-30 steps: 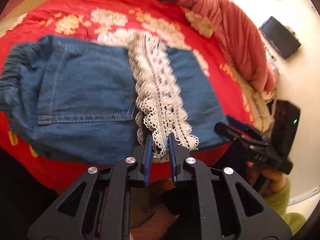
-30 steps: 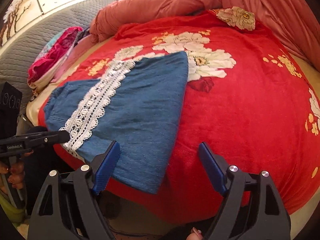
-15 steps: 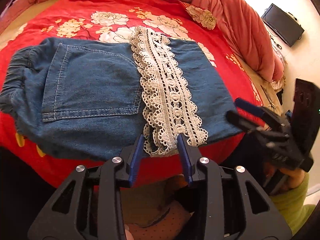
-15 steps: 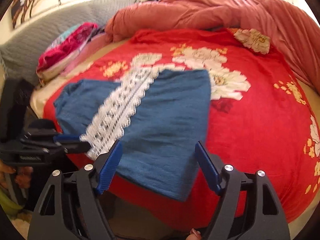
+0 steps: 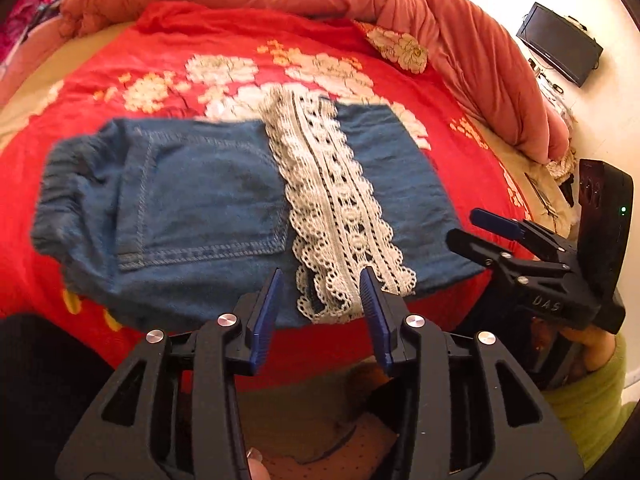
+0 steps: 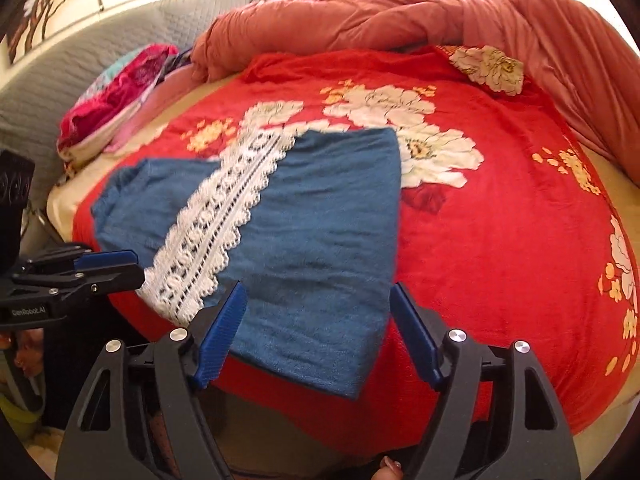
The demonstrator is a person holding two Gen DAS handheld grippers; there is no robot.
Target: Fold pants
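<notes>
The left gripper (image 5: pixel 320 292) is hanging just in front of the bed edge with its jaws moderately apart and nothing between them; the end of the white lace trim (image 5: pixel 332 216) is lying just beyond the blue pads. The right gripper (image 6: pixel 316 336) is standing with its jaws wide apart and empty, above the near corner of the folded leg. The denim pants (image 5: pixel 192 208) are lying flat on the red floral blanket (image 6: pixel 500 240), already doubled over, with the lace hem resting across the seat near the back pocket (image 5: pixel 200 204).

It seems that one fold is finished and both tools are free of the cloth. The next move probably calls for taking the folded end with both grippers, each one pinching all the layers together, and carrying it across toward the elastic waistband (image 5: pixel 60 200) so the edges are meeting evenly.

The near edge of the pants is hanging over the bed side and is partly hidden behind the gripper bodies. The cloth is a little blurred, so the number of layers is hard to tell.
</notes>
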